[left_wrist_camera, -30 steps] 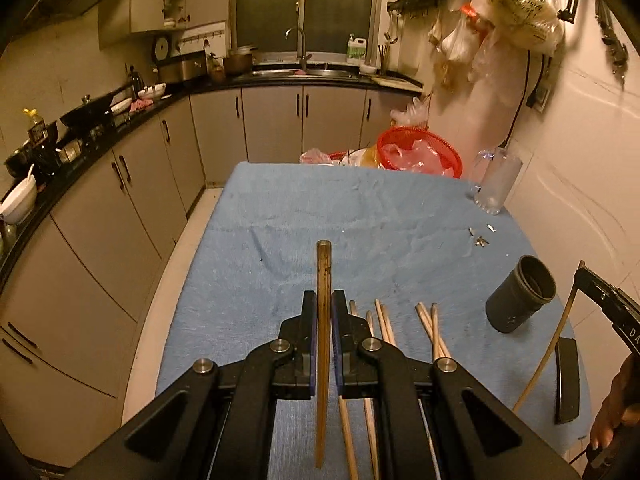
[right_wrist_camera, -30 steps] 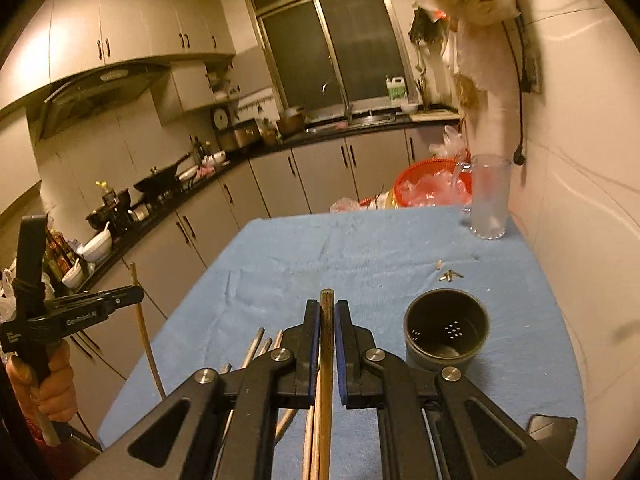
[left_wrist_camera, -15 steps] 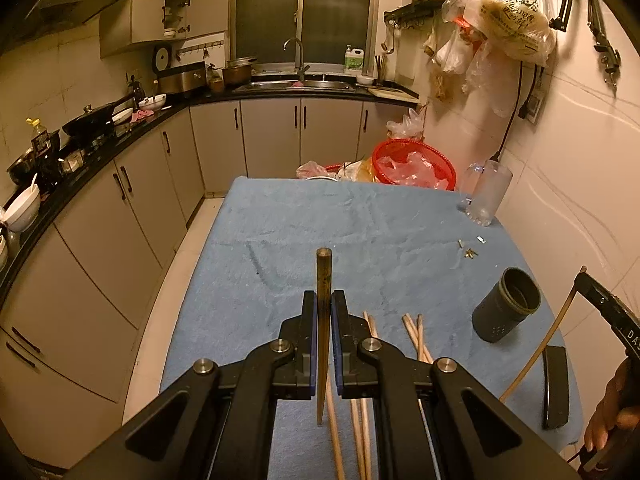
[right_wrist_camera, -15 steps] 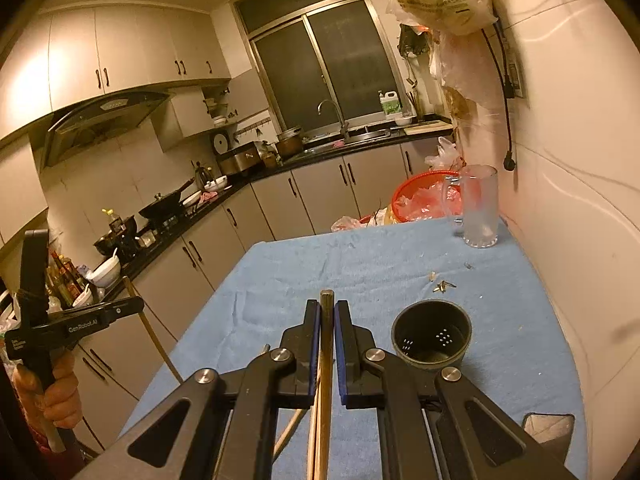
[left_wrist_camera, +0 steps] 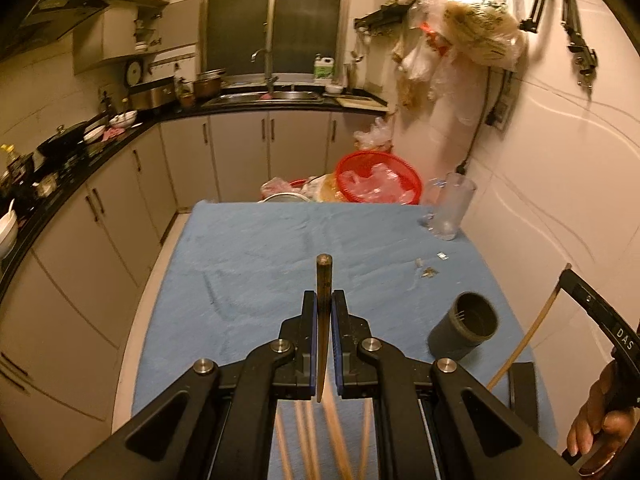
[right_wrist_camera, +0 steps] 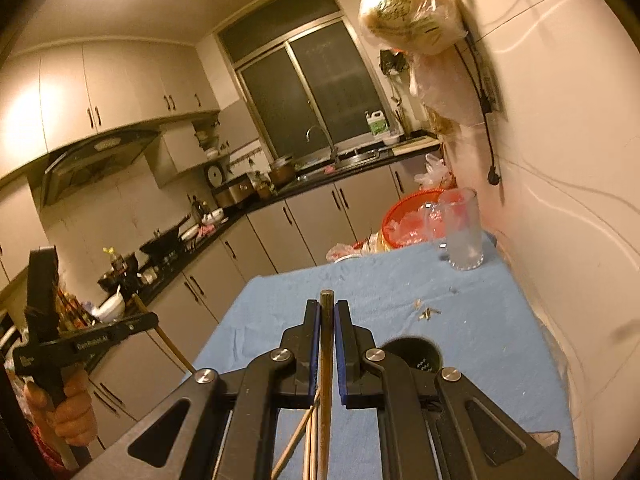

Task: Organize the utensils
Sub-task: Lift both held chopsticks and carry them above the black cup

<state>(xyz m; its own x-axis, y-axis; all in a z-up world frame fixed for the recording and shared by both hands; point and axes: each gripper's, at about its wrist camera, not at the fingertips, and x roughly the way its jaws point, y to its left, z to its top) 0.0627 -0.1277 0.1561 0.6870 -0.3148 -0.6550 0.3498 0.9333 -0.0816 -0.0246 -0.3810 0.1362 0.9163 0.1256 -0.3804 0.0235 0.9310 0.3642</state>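
Observation:
My left gripper (left_wrist_camera: pixel 324 295) is shut on a dark wooden chopstick (left_wrist_camera: pixel 323 268) that stands up between its pads, above the blue-covered table (left_wrist_camera: pixel 256 248). In the same way my right gripper (right_wrist_camera: pixel 327 304) is shut on a second chopstick (right_wrist_camera: pixel 326 320). A dark cylindrical holder (left_wrist_camera: pixel 464 332) stands upright on the cloth at the right, and in the right wrist view the holder (right_wrist_camera: pixel 418 354) shows partly behind a finger. Several loose chopsticks (left_wrist_camera: pixel 304 436) lie on the cloth under the fingers. A hand (right_wrist_camera: pixel 60 404) holds the left gripper at the left edge.
A clear glass mug (left_wrist_camera: pixel 452 208) and a red basket (left_wrist_camera: pixel 376 176) stand at the table's far end, with small scraps (left_wrist_camera: pixel 428 272) in front of them. A flat black object (left_wrist_camera: pixel 520 384) lies near the right front corner. The wall runs along the right side, and cabinets stand across the aisle on the left.
Both grippers have risen and drawn back from the table, each keeping its chopstick. The loose chopsticks and the holder now sit lower and smaller in view.

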